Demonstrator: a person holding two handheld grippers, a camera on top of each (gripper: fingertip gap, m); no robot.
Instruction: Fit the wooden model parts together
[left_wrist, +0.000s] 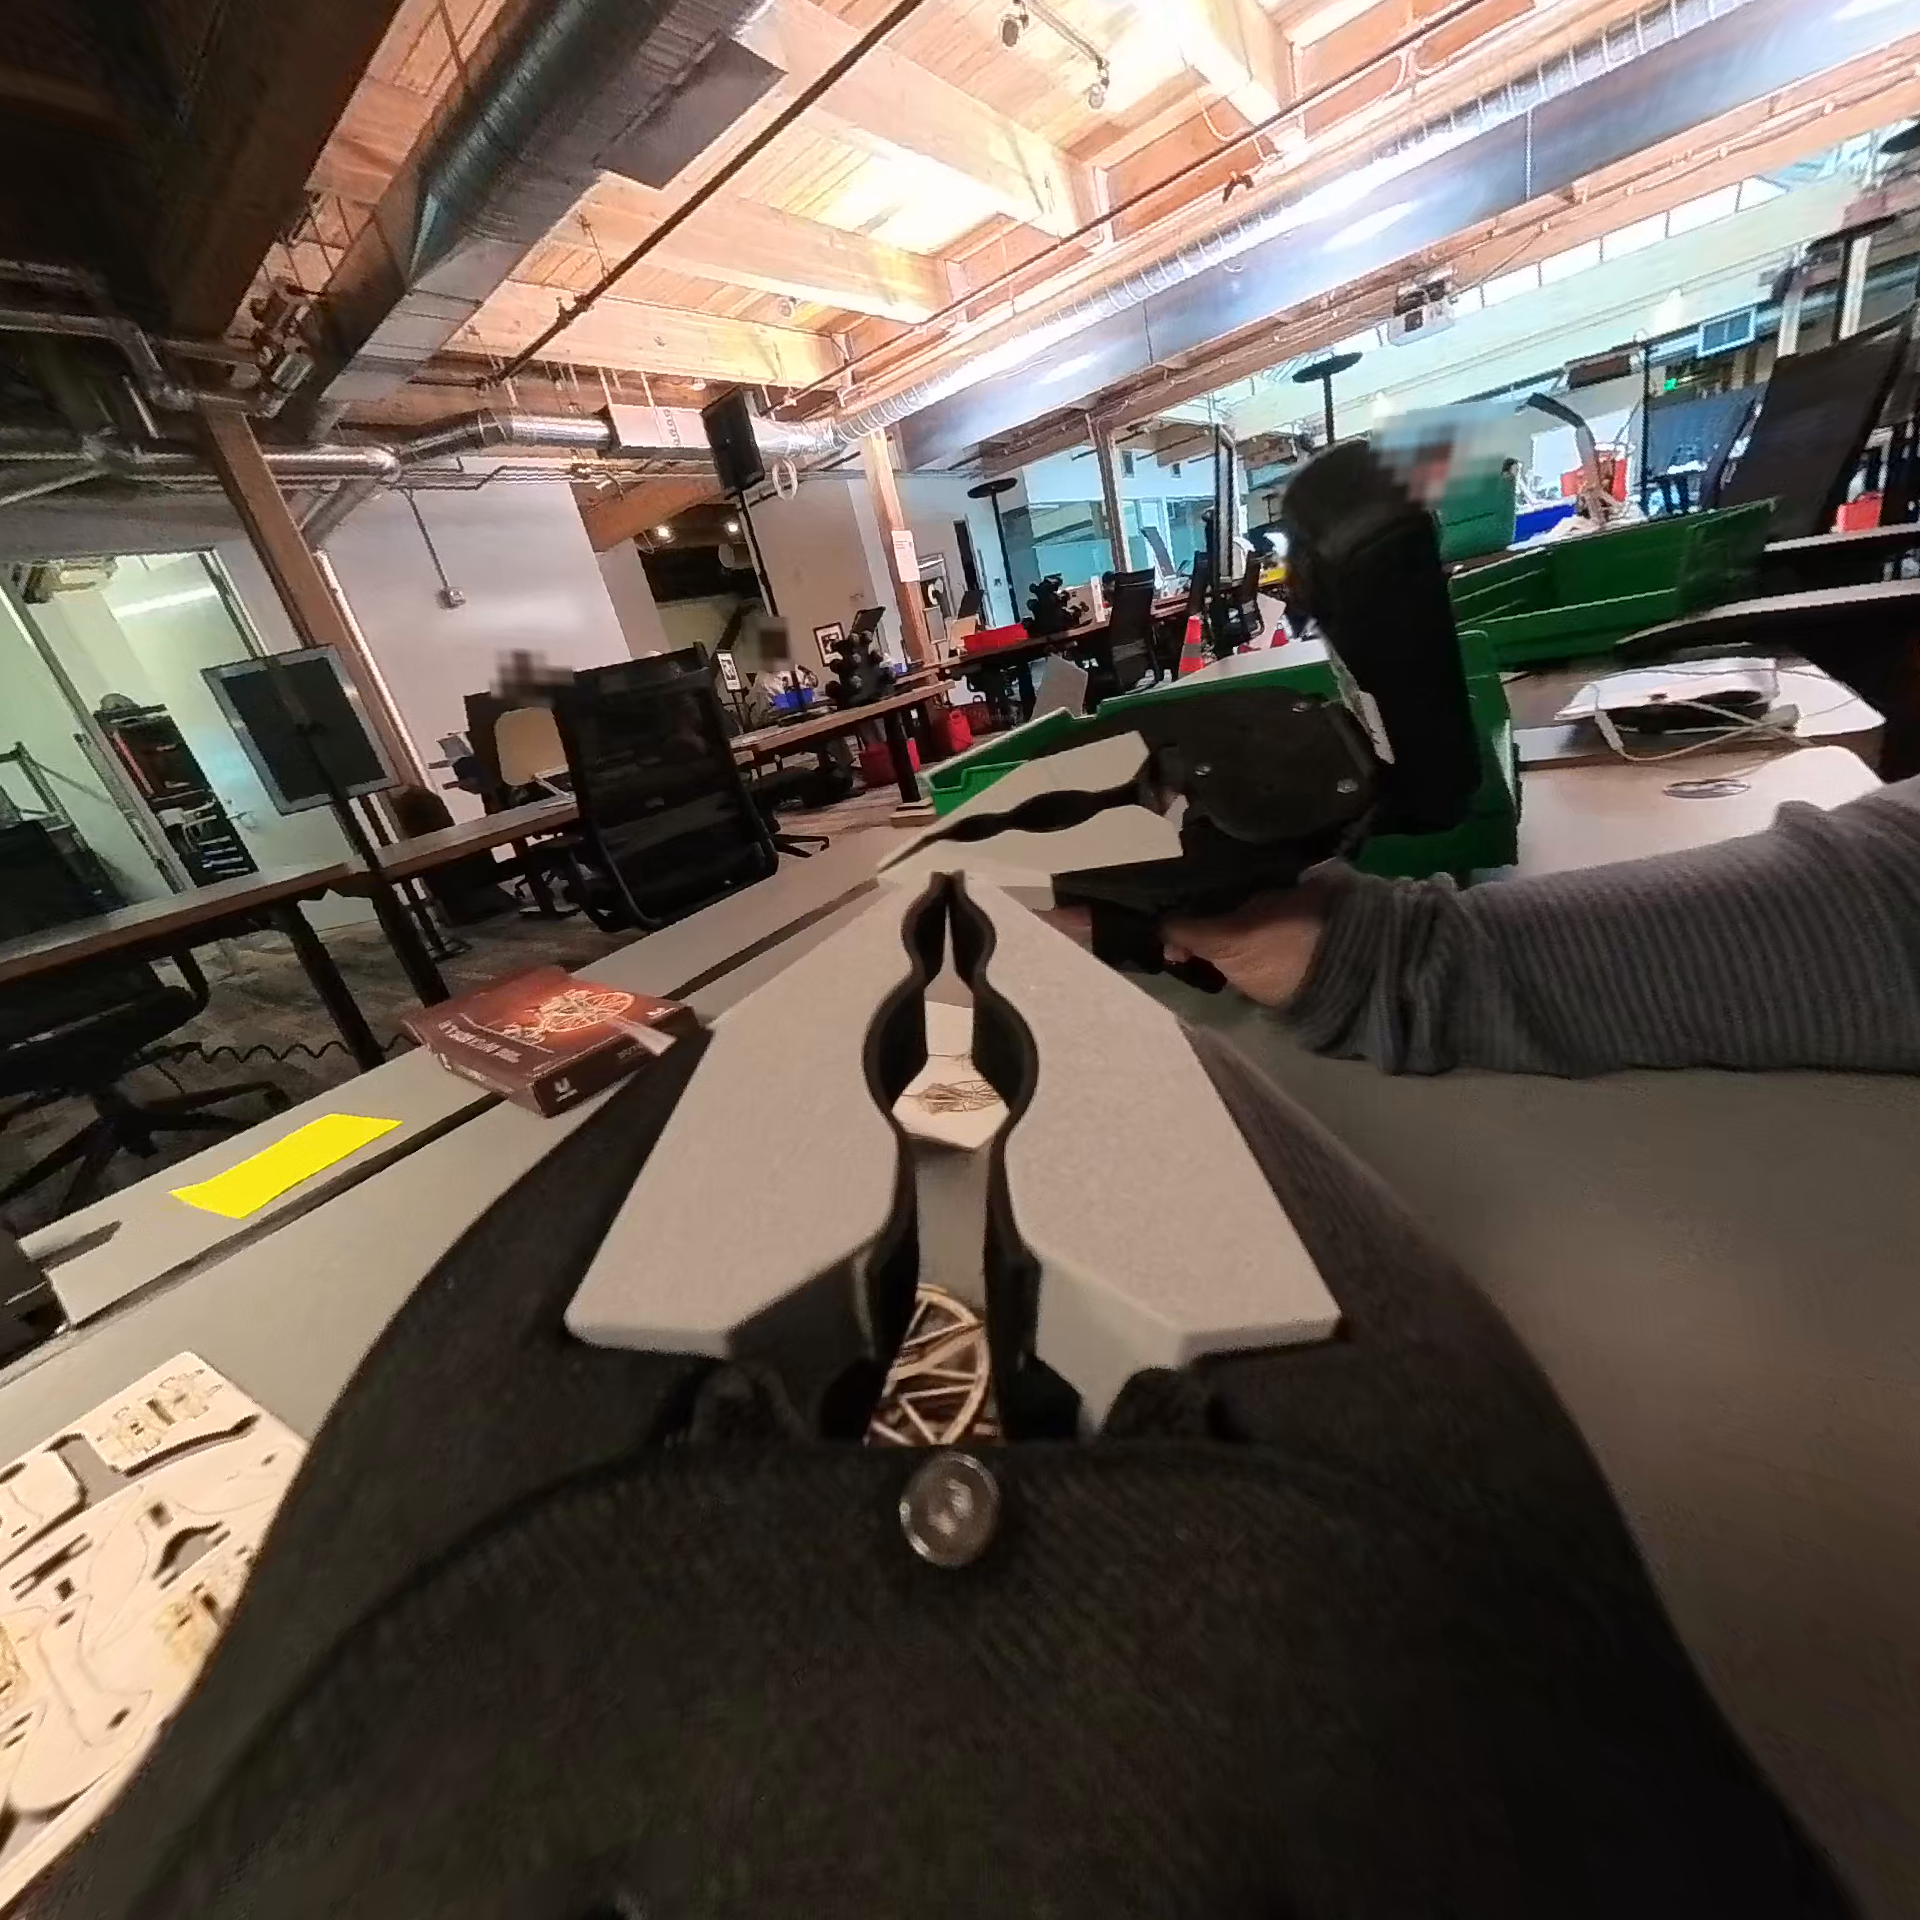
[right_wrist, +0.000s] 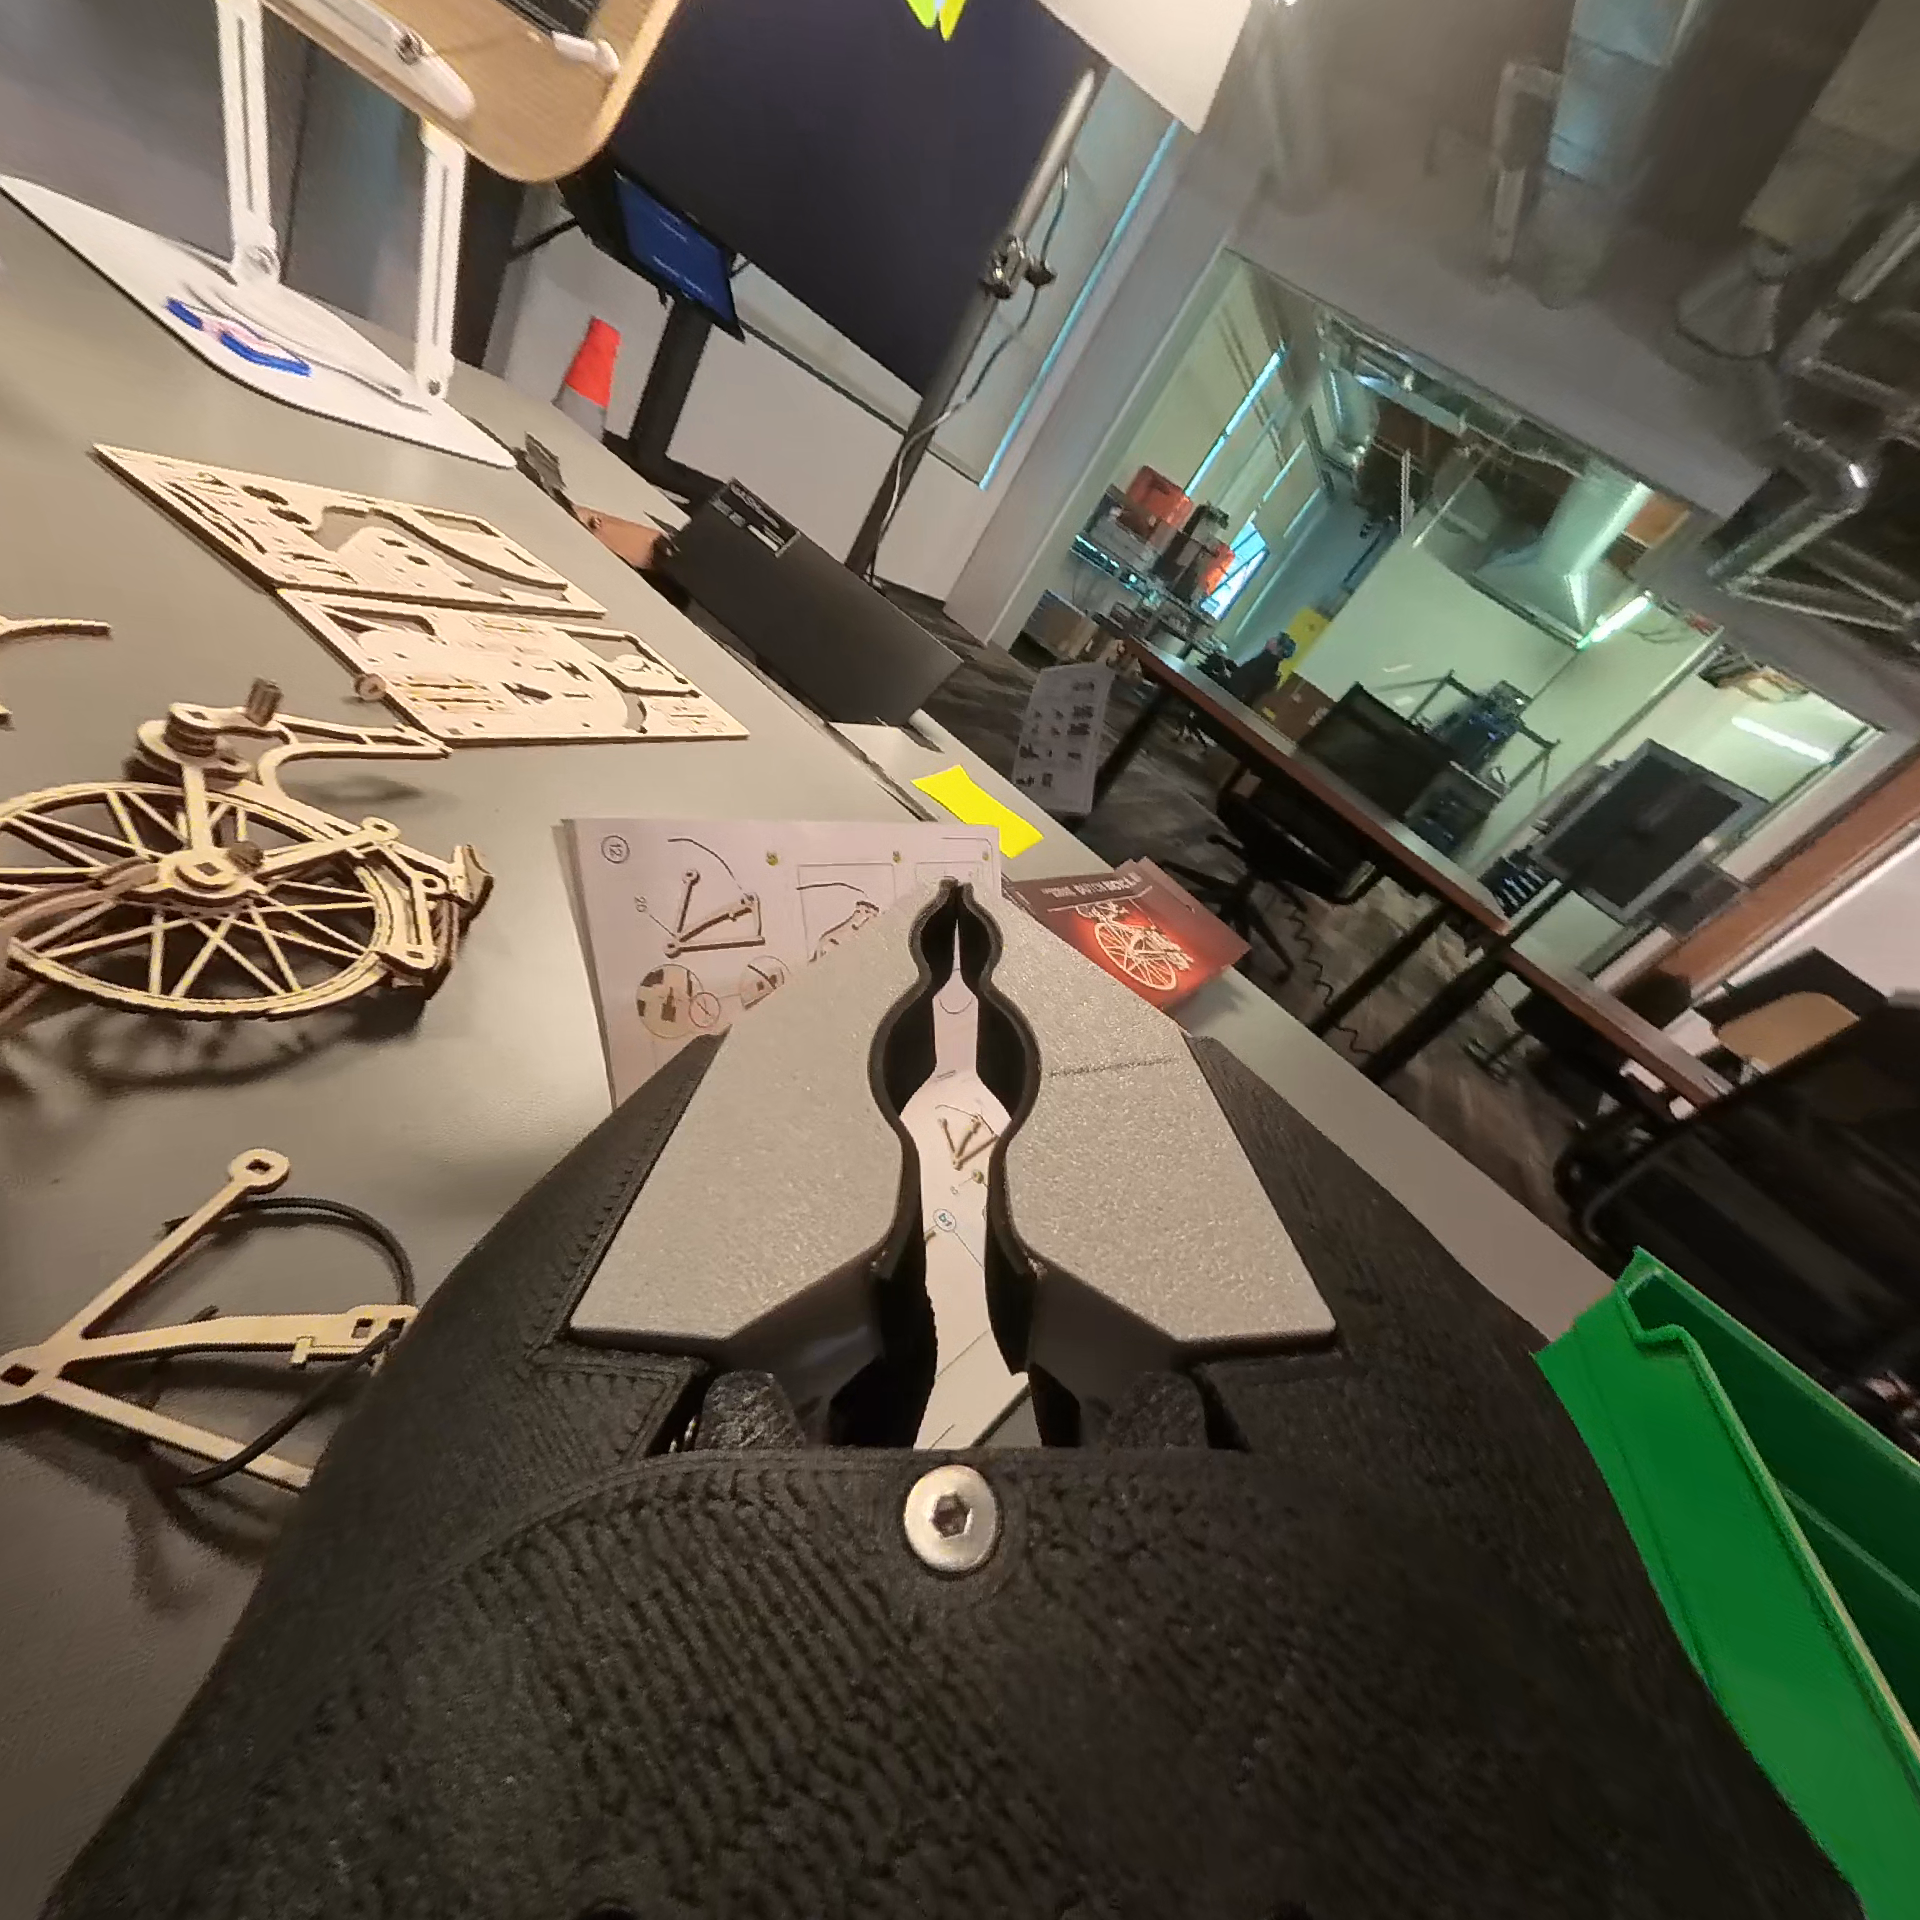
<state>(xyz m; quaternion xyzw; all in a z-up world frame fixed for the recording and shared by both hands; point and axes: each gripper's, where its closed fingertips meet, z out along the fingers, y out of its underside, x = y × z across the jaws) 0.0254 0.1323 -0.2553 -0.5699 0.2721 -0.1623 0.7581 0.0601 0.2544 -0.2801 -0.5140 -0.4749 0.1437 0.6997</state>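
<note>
Wooden wheel assembly (right_wrist: 197, 883), laser-cut ply: likely light, stiff, spokes fragile, best held at rim or hub; left gripper (left_wrist: 951, 914) and right gripper (right_wrist: 953, 914) both closed, empty.

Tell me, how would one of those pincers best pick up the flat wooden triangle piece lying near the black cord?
Probably by one long straight bar of the triangle frame, pinched across its thin width from above. It lies flat on the table, so no edge is raised; the bars are narrow and the open middle gives a finger room. Avoid the side over the black cord.
</note>
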